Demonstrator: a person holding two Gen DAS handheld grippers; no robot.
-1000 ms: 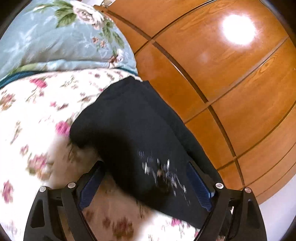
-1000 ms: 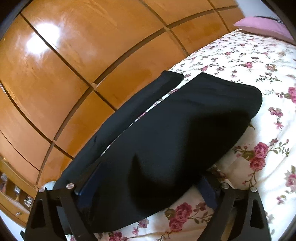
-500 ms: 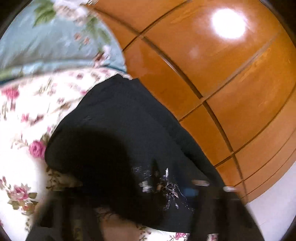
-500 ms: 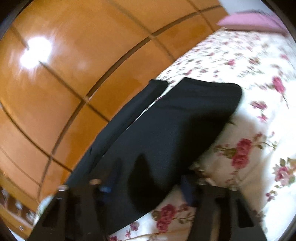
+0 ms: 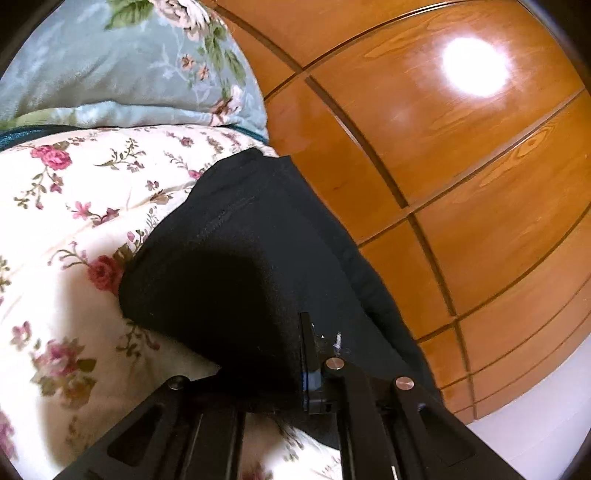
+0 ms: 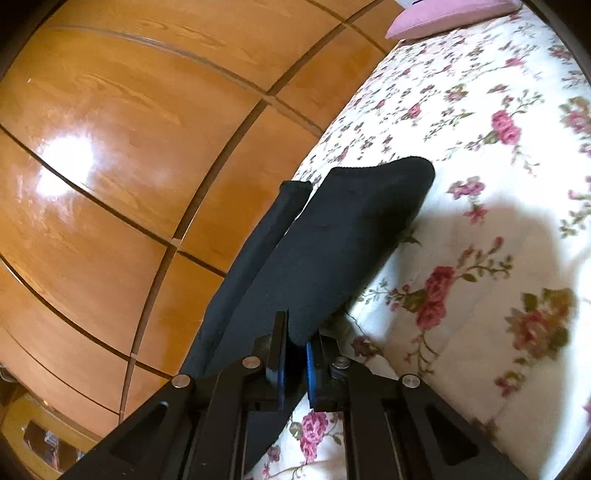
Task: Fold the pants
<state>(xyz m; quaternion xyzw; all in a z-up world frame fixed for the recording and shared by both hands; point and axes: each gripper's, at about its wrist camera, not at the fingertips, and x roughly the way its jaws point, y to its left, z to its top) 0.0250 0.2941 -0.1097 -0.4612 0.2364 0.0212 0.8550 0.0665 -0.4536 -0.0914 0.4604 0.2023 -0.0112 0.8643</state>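
Left wrist view: left gripper (image 5: pixel 291 354) clamped on black pants (image 5: pixel 236 266), dark cloth bunched over the near finger and hiding most of it. Pants lying along the edge of a floral bedspread (image 5: pixel 74 206), one side hanging off toward a glossy wooden panel (image 5: pixel 461 155) with a bright glare spot. Beyond the pants, a blue-green flowered pillow (image 5: pixel 122 62) resting on the bedspread, well apart from the gripper. Right wrist view: right gripper (image 6: pixel 293 354) pinched on a fold of the pants (image 6: pixel 332 251), blue pads (image 6: pixel 311 363) pressed against the cloth from both sides. Far end of the pants flat on the bedspread (image 6: pixel 480 184), a narrower strip draping over the edge beside the wooden panel (image 6: pixel 129 147). Pink cushion (image 6: pixel 443 18) far off at the top.
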